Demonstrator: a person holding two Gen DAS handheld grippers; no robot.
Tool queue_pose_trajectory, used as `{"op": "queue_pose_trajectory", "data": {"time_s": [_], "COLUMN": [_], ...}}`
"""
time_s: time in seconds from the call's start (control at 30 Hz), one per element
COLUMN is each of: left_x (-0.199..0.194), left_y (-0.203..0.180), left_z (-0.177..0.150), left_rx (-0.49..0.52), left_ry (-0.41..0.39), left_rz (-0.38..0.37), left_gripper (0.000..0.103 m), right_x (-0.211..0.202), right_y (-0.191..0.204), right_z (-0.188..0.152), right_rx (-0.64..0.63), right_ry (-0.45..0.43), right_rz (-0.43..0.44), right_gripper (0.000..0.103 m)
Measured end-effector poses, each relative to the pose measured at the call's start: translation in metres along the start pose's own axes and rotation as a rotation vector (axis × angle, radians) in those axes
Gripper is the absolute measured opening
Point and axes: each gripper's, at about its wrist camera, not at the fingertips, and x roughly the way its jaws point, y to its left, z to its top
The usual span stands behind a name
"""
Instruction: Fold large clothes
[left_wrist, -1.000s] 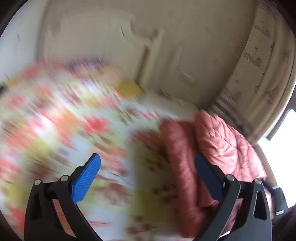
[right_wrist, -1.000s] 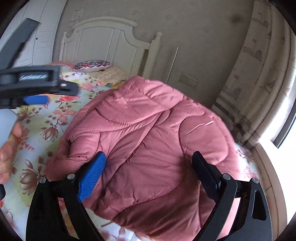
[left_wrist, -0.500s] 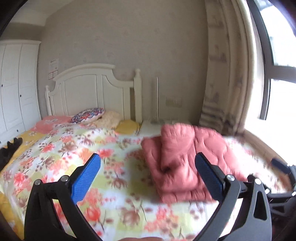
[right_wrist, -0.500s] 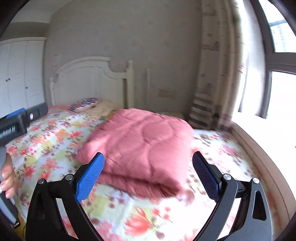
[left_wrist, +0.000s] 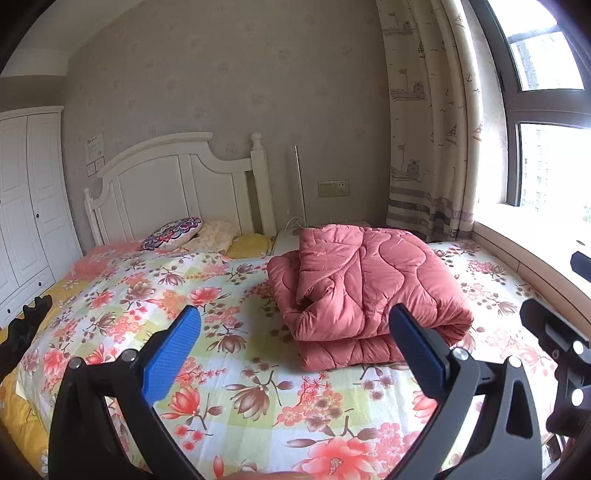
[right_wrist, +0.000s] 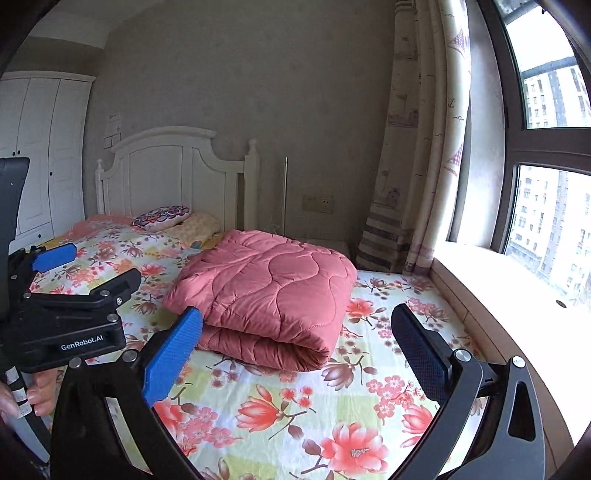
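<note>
Both grippers mine, both released: left gripper (left_wrist: 295, 350) gaping, nothing between pads; right gripper (right_wrist: 297, 349) jaws just opening wider, also holding nothing. Pink quilted coat (right_wrist: 269, 291) lies folded on floral bedsheet (right_wrist: 295, 406), clear of both tools, toward window side. Patterned pillow (left_wrist: 171, 233) sits by white headboard (left_wrist: 177, 184). Curtain (left_wrist: 428, 129) hangs beyond.

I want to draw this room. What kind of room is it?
A bedroom, most likely: a white wooden headboard, a bed with a flowered sheet, and a folded pink quilted garment lying on it.
</note>
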Motion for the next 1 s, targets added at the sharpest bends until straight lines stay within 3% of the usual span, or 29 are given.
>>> {"op": "queue_pose_trajectory", "data": {"time_s": [1.0], "left_x": [-0.02], "left_y": [0.013], "left_z": [0.003], "left_rx": [-0.029], "left_ry": [-0.024], "left_rz": [0.005], "left_gripper": [0.101], "right_x": [-0.015], "right_y": [0.016], "right_z": [0.012], "right_rx": [0.002], "right_ry": [-0.017], "right_rz": [0.016], "right_gripper": [0.098]}}
